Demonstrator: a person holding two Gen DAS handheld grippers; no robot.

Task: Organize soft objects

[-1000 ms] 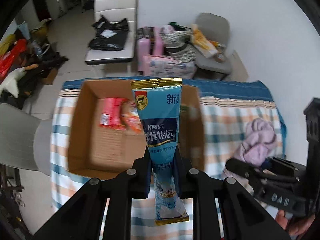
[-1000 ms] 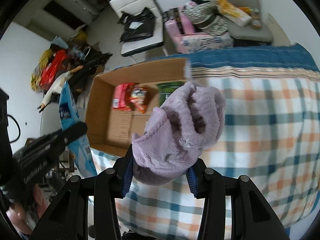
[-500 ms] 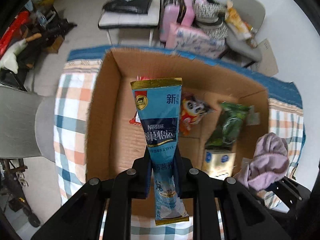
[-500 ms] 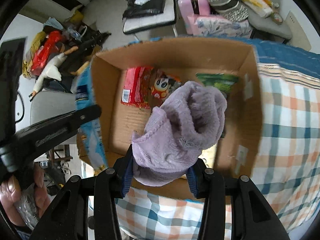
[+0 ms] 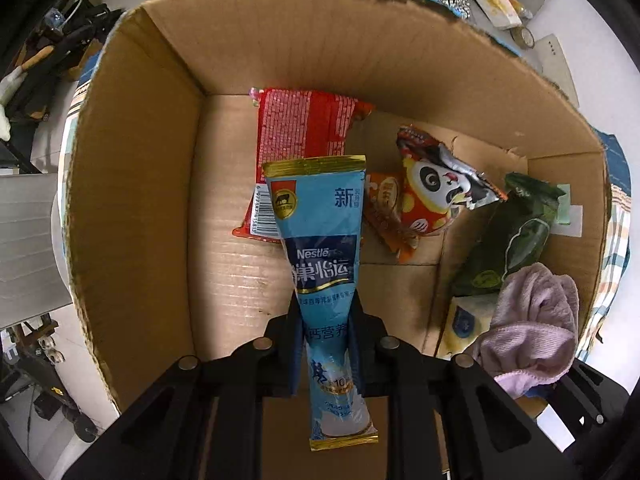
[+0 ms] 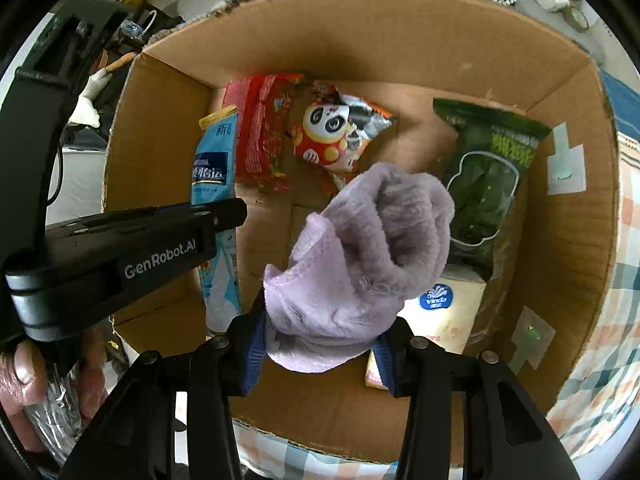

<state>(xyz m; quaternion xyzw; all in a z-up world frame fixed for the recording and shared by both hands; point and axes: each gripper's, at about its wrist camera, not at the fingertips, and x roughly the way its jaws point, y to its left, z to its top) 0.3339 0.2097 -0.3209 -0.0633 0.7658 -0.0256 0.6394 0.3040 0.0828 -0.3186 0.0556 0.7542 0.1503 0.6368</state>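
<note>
My left gripper (image 5: 326, 316) is shut on a blue Nestle pouch (image 5: 322, 240) and holds it upright over the left half of an open cardboard box (image 5: 132, 200). It also shows in the right wrist view (image 6: 214, 160). My right gripper (image 6: 320, 332) is shut on a lilac fleece cloth (image 6: 368, 256) and holds it over the middle of the box (image 6: 572, 240). The cloth shows at the right in the left wrist view (image 5: 532, 328).
In the box lie a red packet (image 5: 304, 128), a panda snack bag (image 5: 436, 192), a green packet (image 6: 488, 176) and a Vinda tissue pack (image 6: 444, 312). The box stands on a checked cloth (image 6: 616, 340). Chairs and bags crowd the floor beyond.
Both grippers have moved forward and down from above the checked cloth to over the box, each still holding its object. The box now fills both views.
</note>
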